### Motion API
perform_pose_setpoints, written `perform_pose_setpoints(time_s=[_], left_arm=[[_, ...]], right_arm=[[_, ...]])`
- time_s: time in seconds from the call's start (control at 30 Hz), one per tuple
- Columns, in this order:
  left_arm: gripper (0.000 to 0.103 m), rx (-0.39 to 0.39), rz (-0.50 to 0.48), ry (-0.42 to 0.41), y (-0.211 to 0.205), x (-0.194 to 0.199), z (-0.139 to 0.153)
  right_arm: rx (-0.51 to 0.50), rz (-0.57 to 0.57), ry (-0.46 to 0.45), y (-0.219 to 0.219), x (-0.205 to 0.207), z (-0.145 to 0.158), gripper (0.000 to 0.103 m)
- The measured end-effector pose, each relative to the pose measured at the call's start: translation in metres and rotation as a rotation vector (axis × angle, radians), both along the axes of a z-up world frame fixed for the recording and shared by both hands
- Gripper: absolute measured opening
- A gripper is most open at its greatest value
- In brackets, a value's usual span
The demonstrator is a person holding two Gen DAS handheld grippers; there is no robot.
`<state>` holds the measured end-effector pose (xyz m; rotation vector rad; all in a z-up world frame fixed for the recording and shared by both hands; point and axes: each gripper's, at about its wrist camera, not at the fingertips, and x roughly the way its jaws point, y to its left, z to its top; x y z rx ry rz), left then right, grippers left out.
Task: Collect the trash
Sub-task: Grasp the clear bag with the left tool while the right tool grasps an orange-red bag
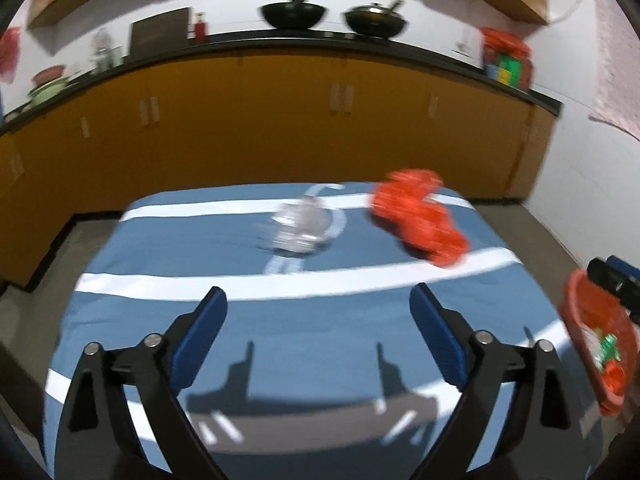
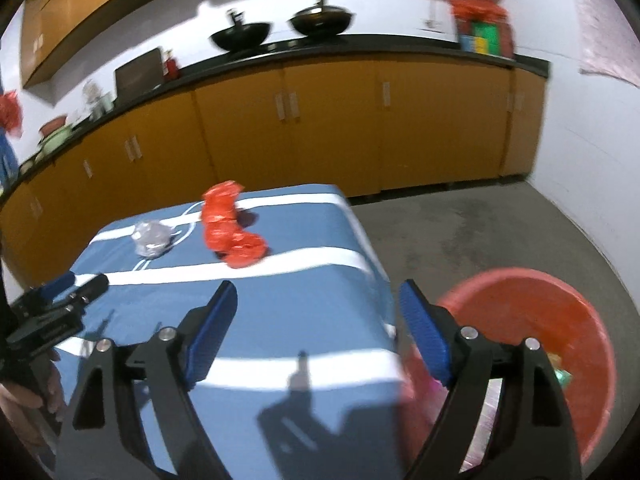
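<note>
The left gripper (image 1: 318, 312) hangs over the near part of a table covered in a blue cloth with white stripes (image 1: 160, 320); its blue-padded jaws stand wide apart with nothing between them, only cloth showing in the gap. The right gripper (image 2: 318, 312) sits at the table's right edge, jaws likewise spread and empty, one finger over the cloth and the other over the floor side.

Two pieces of trash lie on the far half of the table. A crumpled clear plastic wrapper (image 1: 298, 226) rests near the middle, on a white curved marking. A crumpled red plastic bag (image 1: 420, 220) lies just to its right, apart from it, its near end reaching a white stripe. Both are well ahead of either gripper and untouched.

A red basin (image 2: 560, 320) stands on the grey floor beside the table's right edge, below the right gripper (small green and red scraps (image 1: 608, 356) lie inside it).

In the right wrist view a hand (image 2: 24, 392) shows at the lower left edge, below the left gripper. Behind the table runs a line of orange cabinets (image 1: 280, 128) under a dark counter bearing two black woks (image 1: 294, 14).
</note>
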<state>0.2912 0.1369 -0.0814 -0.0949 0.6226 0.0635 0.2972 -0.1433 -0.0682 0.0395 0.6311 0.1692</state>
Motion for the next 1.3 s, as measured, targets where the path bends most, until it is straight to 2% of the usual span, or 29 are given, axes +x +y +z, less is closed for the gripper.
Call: perform_pose_setpoints(time_s=[0.17,0.3,0.4,0.57,0.6,0.67,0.73,0.83,1.07,1.2,1.3], left_arm=[[0.097,0.019,0.071,0.002,0.044,0.016,-0.009],[0.098,0.024,0.104,0.006,0.072,0.026,-0.016],[0.098,0.025,0.109,0.003,0.082,0.035,-0.018],[0.099,0.034,0.096,-0.009,0.086,0.044,-0.019],[0.099,0.037,0.092,-0.01,0.086,0.047,-0.02],[0.099,0.037,0.082,-0.012,0.083,0.051,-0.02],[0.1,0.031,0.07,-0.013,0.08,0.055,-0.02],[0.101,0.02,0.048,-0.013,0.071,0.063,-0.02],[0.101,0.042,-0.003,0.015,0.035,0.094,-0.025],[0.101,0.068,0.001,0.079,0.022,0.117,-0.033],[0.098,0.057,0.013,0.1,0.022,0.129,-0.034]], right_arm=[[-0.021,0.043,0.031,0.053,0.047,-0.017,0.087],[-0.05,0.061,0.047,0.086,0.082,-0.029,0.088],[-0.069,0.07,0.063,0.107,0.108,-0.037,0.09],[-0.155,0.092,0.086,0.135,0.141,-0.051,0.089],[-0.163,0.094,0.092,0.136,0.145,-0.053,0.088],[-0.166,0.11,0.116,0.138,0.152,-0.059,0.065],[-0.145,0.137,0.145,0.135,0.153,-0.063,0.055],[-0.141,0.154,0.141,0.129,0.146,-0.062,0.045],[-0.074,0.098,0.149,0.093,0.113,-0.054,0.042],[-0.012,0.07,0.16,0.069,0.096,-0.051,0.042],[0.006,0.058,0.161,0.058,0.086,-0.049,0.042]])
